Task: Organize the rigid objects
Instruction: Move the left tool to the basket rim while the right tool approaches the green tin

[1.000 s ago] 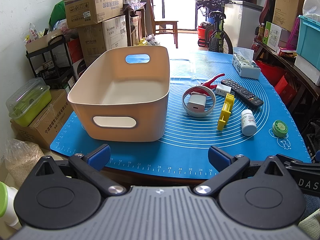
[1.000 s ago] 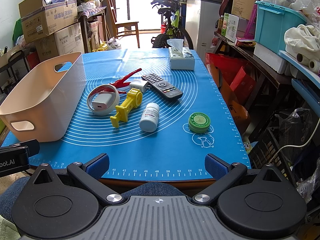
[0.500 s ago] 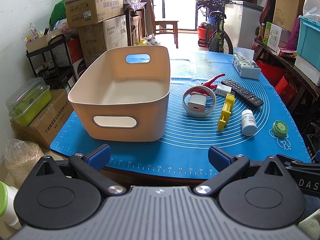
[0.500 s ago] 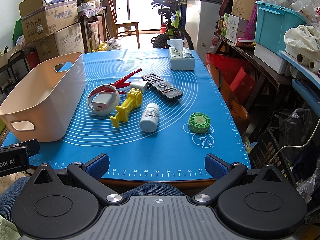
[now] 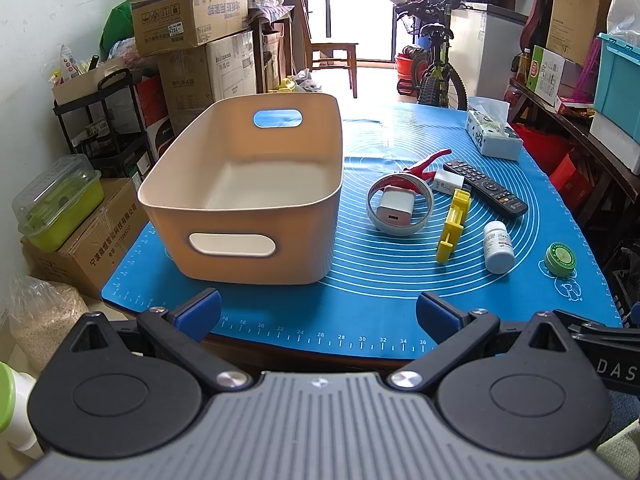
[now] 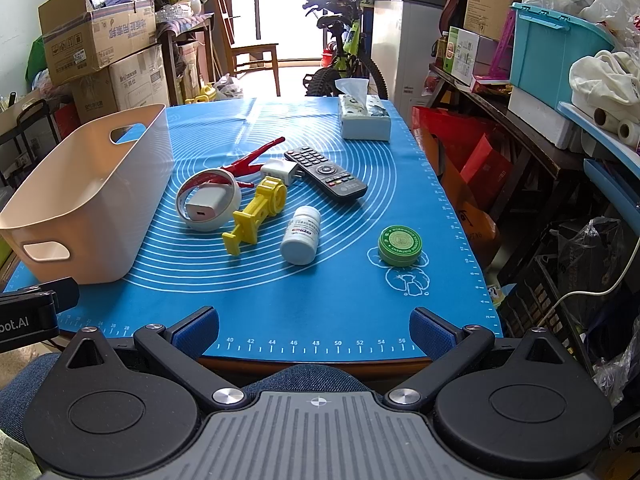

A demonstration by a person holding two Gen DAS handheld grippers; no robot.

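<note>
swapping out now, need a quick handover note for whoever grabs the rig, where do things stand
Left tool: open, empty, held back at the near table edge facing the bin.
Right tool: open, empty, also at the near edge.
Bin: on the left of the mat, nothing inside.
Loose on the mat to its right: charger inside the tape roll, red clip, adapter, remote, yellow part, pill bottle, green tin.
Done: nothing binned.
Left: all of it, presumably into the bin.

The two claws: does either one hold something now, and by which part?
Nothing is held. The left claw and right claw are both open, short of the table's near edge.
</note>
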